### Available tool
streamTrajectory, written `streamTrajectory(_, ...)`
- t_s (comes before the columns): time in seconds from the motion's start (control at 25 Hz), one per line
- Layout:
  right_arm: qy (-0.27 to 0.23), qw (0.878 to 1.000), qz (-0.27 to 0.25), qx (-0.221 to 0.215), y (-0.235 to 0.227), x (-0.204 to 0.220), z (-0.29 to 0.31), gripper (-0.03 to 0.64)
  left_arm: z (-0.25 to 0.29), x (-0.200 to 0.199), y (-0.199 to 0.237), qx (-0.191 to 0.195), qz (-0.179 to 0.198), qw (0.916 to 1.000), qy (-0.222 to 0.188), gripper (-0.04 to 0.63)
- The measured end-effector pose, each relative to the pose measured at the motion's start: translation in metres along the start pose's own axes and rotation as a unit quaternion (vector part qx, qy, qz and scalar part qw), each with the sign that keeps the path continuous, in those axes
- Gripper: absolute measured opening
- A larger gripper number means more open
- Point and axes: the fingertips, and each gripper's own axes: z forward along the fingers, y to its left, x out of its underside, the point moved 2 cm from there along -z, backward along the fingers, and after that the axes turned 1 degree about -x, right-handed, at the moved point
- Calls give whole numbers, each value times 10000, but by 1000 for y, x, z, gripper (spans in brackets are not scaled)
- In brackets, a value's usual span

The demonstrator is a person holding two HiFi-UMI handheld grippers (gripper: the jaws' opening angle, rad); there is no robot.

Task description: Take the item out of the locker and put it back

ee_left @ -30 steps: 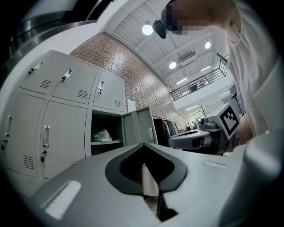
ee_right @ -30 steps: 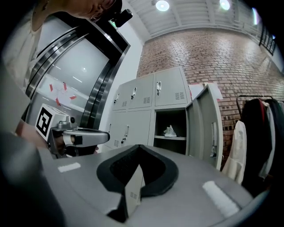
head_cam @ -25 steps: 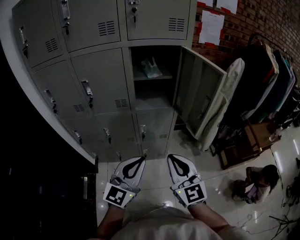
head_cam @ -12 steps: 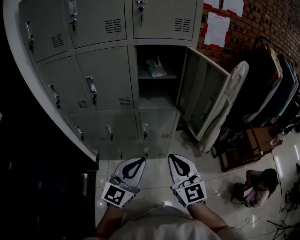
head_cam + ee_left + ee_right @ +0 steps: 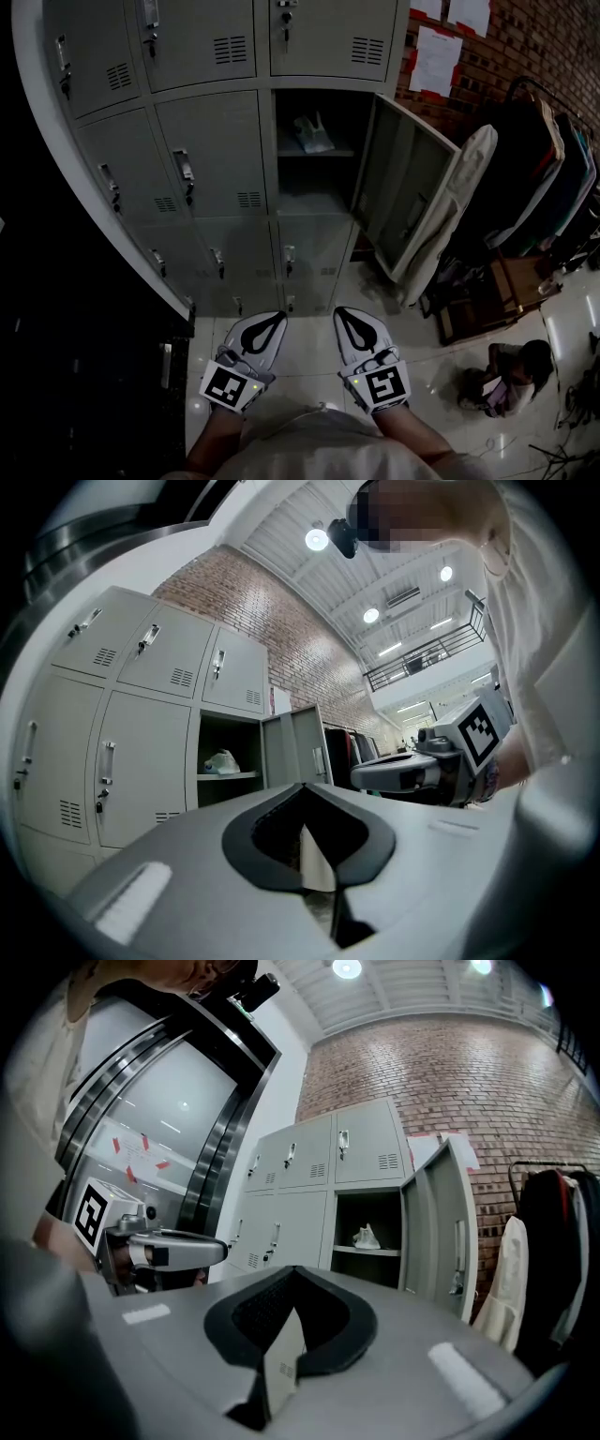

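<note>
I can't read a single word, number or brand from here. The white sheets (image 5: 434,61) with red at their edges hang on the brick wall (image 5: 525,47), but whatever is on them is too small and dim to make out. The small sticker (image 5: 284,1365) on the pad inside the right gripper (image 5: 295,1267) is only a blur. The cubes (image 5: 228,386) on the left gripper (image 5: 272,317) and the right one show black-and-white square markers (image 5: 382,387), which are patterns, not lettering.

The lockers (image 5: 206,159) are smooth, matt grey painted metal, the floor (image 5: 309,361) is glossy pale tile, and the brick wall (image 5: 544,47) is rough and carries matt paper sheets (image 5: 436,61).
</note>
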Motion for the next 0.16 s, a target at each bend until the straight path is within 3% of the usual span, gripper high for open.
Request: streamTrajectory(0.16, 9, 10000, -21, -24, 3, 0, 0, 0, -3, 1, -3, 21, -73, 9999, 103, 2)
